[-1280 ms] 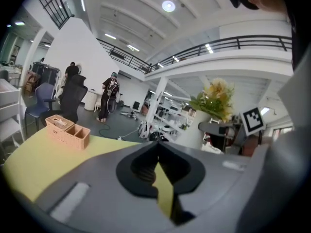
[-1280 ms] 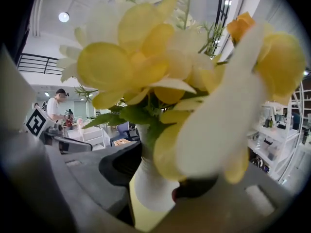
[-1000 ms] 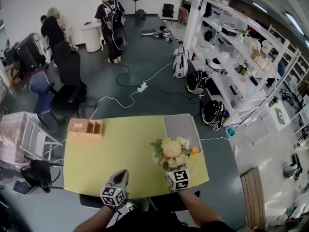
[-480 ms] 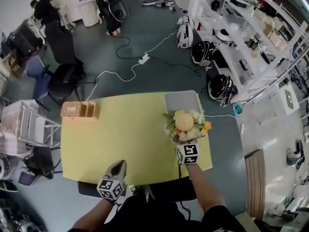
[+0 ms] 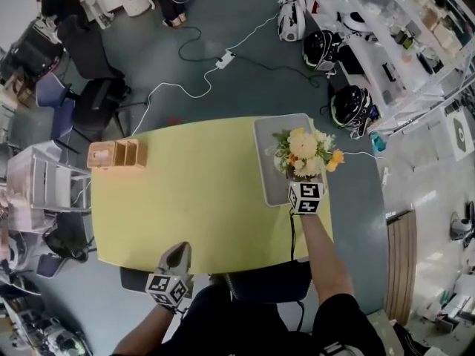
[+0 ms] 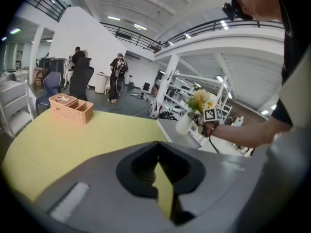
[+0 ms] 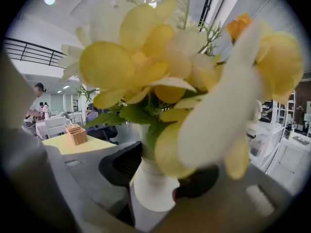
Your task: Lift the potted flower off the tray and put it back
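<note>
— Right claw, status?
— My right gripper [image 7: 155, 193]: jaws clamped on the potted flower [image 5: 304, 150], at its white vase.
— Location?
— Over the grey tray [image 5: 271, 136] on the yellow table [image 5: 193, 191]; contact with the tray unconfirmed. My left gripper [image 6: 157, 152]: jaws together, empty.

A large open hall is shown, fitted out as a lab or workshop with an office corner. The dark floor [image 5: 245, 87] is crossed by white cables [image 5: 199, 86] run to a power strip [image 5: 225, 59]. Tall white shelving [image 5: 393, 28] is stocked with equipment, and helmet-like gear [image 5: 355, 104] is left at its foot. Swivel chairs [image 5: 93, 117] are parked near a yellow-green table [image 5: 185, 206]. In the left gripper view a railed mezzanine [image 6: 131, 33] and ceiling strip lights [image 6: 114, 18] are seen, and a person [image 6: 119, 74] wearing a backpack is seen standing by the far wall
</note>
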Demonstrator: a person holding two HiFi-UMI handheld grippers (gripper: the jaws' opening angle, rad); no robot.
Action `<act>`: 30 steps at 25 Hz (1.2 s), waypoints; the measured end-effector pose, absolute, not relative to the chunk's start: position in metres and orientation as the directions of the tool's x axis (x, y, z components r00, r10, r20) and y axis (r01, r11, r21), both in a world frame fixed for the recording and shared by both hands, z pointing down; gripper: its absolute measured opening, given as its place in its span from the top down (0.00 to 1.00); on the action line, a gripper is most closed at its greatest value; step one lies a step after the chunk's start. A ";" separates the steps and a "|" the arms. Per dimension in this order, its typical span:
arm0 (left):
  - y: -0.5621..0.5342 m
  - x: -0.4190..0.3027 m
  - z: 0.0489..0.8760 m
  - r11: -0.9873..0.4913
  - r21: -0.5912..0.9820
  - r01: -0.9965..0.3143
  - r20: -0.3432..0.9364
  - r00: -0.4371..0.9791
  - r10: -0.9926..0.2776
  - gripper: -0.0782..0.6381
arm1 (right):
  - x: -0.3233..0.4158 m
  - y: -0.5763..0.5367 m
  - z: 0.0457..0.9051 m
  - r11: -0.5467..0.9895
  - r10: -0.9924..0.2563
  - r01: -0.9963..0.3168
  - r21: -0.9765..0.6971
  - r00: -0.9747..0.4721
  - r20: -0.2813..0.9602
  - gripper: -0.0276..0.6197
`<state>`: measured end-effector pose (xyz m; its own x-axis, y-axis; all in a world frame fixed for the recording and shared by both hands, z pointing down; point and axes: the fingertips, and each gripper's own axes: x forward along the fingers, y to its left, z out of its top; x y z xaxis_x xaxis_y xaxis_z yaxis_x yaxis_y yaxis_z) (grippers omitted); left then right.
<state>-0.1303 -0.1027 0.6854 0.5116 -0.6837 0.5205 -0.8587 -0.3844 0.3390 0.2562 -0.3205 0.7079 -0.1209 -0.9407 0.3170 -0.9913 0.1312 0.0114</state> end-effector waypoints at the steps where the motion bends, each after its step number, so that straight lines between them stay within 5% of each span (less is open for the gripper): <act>1: -0.101 -0.130 0.688 -0.379 0.339 -0.861 0.527 0.507 -0.682 0.88 | 0.262 -0.325 0.715 0.124 -0.939 -0.992 0.015 -0.113 0.324 0.63; 30: -0.082 -0.142 0.694 -0.346 0.333 -0.877 0.544 0.479 -0.689 0.88 | 0.311 -0.335 0.765 0.026 -0.928 -1.000 -0.008 -0.027 0.372 0.57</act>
<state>-0.1415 -0.0817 0.6943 0.4786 -0.6889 0.5444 -0.8770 -0.3460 0.3333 0.3110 -0.3348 0.7654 -0.0267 -0.9279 0.3718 -0.9996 0.0258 -0.0075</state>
